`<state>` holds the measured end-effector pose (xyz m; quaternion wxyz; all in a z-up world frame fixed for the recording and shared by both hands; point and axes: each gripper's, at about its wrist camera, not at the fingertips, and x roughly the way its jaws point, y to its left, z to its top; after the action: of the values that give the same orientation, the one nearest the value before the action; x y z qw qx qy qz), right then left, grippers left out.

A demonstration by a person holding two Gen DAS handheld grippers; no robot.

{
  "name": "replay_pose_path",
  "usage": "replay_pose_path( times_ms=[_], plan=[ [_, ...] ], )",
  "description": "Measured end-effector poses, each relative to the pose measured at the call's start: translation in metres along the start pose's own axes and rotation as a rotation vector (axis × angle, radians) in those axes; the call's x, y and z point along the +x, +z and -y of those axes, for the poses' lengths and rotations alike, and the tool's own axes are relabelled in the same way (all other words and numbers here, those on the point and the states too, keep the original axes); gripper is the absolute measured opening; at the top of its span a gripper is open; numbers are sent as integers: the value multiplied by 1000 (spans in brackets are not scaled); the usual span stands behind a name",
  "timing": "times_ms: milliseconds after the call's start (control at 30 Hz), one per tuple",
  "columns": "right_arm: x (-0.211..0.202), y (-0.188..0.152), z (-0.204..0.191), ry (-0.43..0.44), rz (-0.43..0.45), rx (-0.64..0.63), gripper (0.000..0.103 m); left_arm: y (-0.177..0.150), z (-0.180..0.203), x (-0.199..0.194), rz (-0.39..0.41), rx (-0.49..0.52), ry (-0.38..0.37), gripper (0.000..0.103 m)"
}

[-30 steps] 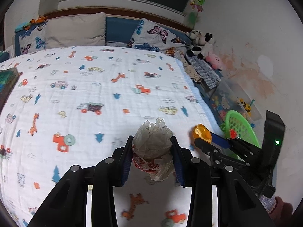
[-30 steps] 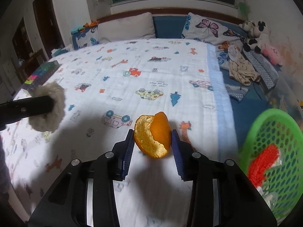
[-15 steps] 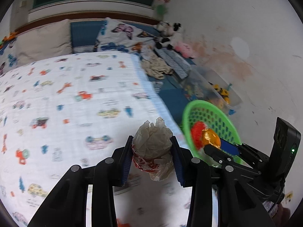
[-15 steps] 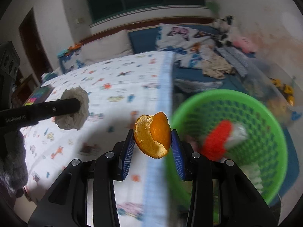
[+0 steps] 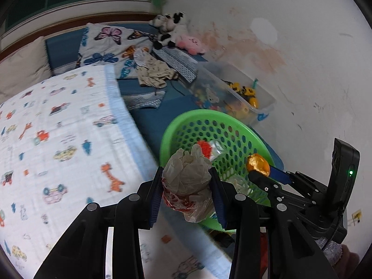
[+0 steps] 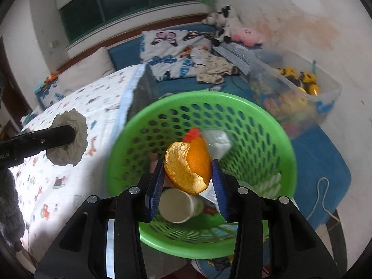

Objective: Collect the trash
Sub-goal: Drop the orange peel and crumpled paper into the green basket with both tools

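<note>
My left gripper [image 5: 186, 190] is shut on a crumpled white paper wrapper with red print [image 5: 188, 181], held at the left rim of the green perforated basket [image 5: 186, 119]. My right gripper [image 6: 188, 181] is shut on an orange peel [image 6: 188, 169] and holds it above the inside of the basket [image 6: 267, 121]. The basket holds a white paper cup [image 6: 177, 205], a red item [image 6: 191, 133] and a clear wrapper [image 6: 217, 140]. The right gripper with the peel [image 5: 258, 164] shows in the left wrist view over the basket's right side. The wrapper [image 6: 68, 136] shows at the left in the right wrist view.
The bed with a white cartoon-print blanket [image 5: 58, 127] lies to the left. The basket stands on a blue mat [image 6: 320, 151]. A clear bin of toys [image 5: 234, 95] stands behind it against the white wall. Pillows, clothes and plush toys [image 5: 172, 32] lie at the back.
Both grippers have swung right from over the bed to the basket. The orange peel is now above the basket's inside and the wrapper is at its rim. Both stay shut.
</note>
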<state>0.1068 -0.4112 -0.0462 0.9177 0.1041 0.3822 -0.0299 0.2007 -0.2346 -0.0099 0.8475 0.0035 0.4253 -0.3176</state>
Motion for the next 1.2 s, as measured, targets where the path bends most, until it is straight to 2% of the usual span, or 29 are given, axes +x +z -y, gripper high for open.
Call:
replay_pose_path(
  times_ms=[233,500,600,633,833,1033,1200],
  plan=[
    [-11,-4,21,-13,23,51,60,4,19,26,-44,27,-33,40],
    [-25,-9,28,-10,46,79,64,2,25,50,-94,17,-47,43],
    [-28,-12,27,-12,50,80,66,1,26,53,-98,19,-50,54],
    [-28,-13,27,-9,50,82,67,1,27,52,-95,20,-52,57],
    [-32,-15,25,4,58,96,67,0,27,48,-83,19,-47,57],
    [-39,-17,18,12,75,98,71,-2,14,25,-45,-8,-38,57],
    [-43,-23,4,29,73,96,73,-10,0,-2,-2,-17,5,59]
  ],
)
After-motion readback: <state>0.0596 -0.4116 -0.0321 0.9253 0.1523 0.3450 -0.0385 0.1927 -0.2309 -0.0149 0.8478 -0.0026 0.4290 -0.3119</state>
